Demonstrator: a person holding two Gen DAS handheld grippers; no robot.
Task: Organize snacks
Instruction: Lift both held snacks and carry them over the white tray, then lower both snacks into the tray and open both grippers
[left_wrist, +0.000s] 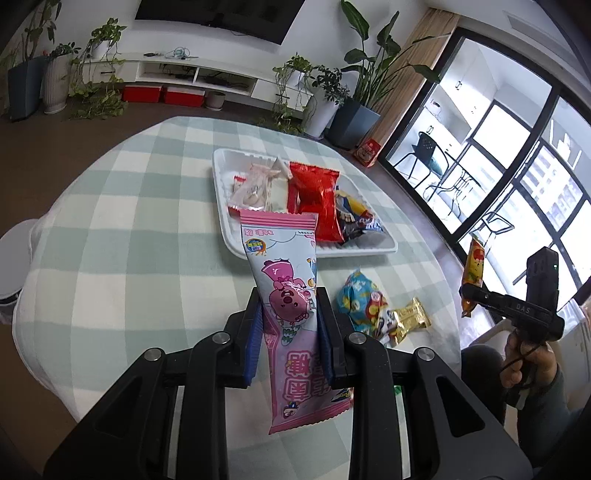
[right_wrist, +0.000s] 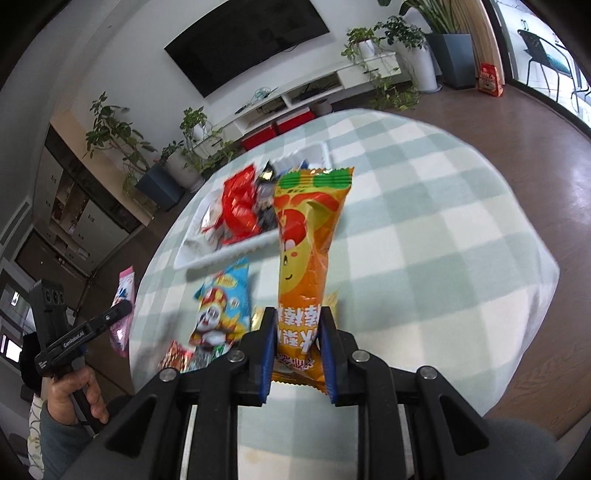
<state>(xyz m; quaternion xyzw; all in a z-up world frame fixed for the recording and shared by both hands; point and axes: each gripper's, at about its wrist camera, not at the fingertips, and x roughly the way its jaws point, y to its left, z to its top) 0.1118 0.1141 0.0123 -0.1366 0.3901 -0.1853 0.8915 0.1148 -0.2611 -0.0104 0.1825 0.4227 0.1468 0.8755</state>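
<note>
Mid-carry: my left gripper (left_wrist: 290, 314) is clamped on the pink snack packet (left_wrist: 291, 295), my right gripper (right_wrist: 298, 332) on the orange snack packet (right_wrist: 306, 251), both held above the table (left_wrist: 129, 221); next, probably carry them over the white tray (left_wrist: 369, 251) and release.

Both wrist views look steeply down, close over the table (left_wrist: 122, 206), sharing the tray (right_wrist: 207, 260), the right perhaps motion-blurred.

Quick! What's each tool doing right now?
Left tool: shut on the pink snack.
Right tool: shut on the orange snack.
</note>
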